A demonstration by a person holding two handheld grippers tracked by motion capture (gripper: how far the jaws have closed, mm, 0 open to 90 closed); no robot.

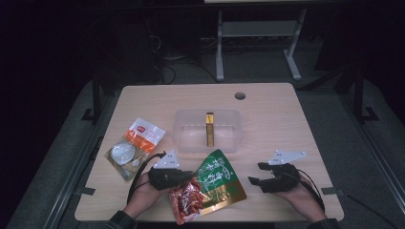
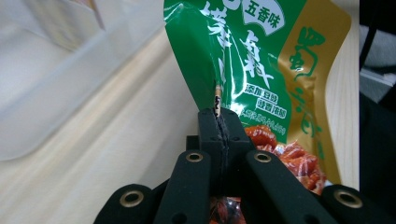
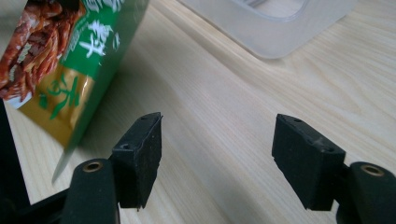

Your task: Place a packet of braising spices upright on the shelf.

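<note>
Near the table's front edge, the left gripper [image 1: 184,179] pinches the green snack pouch [image 1: 217,179]; right gripper [image 1: 255,181] gapes empty.

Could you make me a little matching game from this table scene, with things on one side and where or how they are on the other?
Things:
1. green snack bag
2. gold stick packet
3. orange and white pouch
4. right gripper

States:
A. standing inside the clear plastic tub
B. jaws open with nothing between them
C. pinched at its edge by the left gripper
D. lying flat on the table's left side

Pairs: 1-C, 2-A, 3-D, 4-B
</note>
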